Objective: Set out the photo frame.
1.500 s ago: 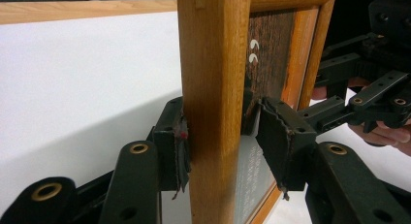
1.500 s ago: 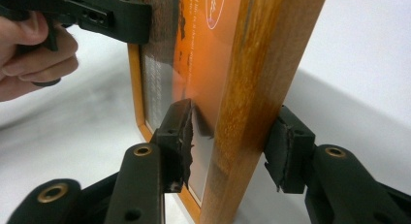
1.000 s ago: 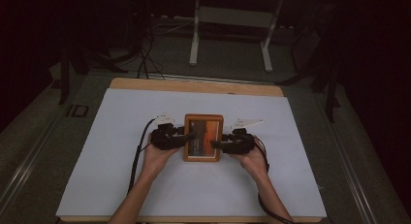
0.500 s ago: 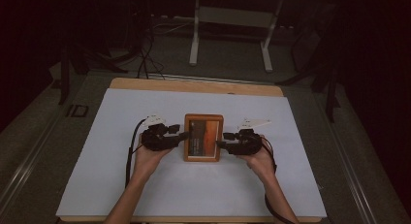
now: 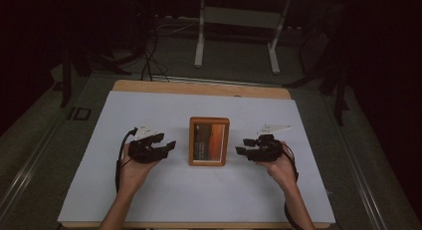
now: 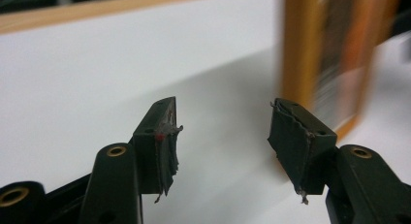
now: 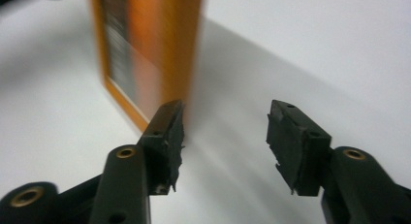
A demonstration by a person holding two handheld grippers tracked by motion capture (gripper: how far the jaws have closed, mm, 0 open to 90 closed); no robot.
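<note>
Looking at your jaws first: both pairs stand wide apart with nothing between them. Your left gripper (image 5: 168, 146) sits just left of the one wooden picture frame (image 5: 209, 141), your right gripper (image 5: 241, 151) just right of it, neither touching. In the left gripper view the worn pads (image 6: 167, 136) are clear of the frame (image 6: 334, 59). It lies flat mid-sheet on the white paper (image 5: 149, 195), holding an orange-toned print. Some text on it, way too blurry to read.
</note>
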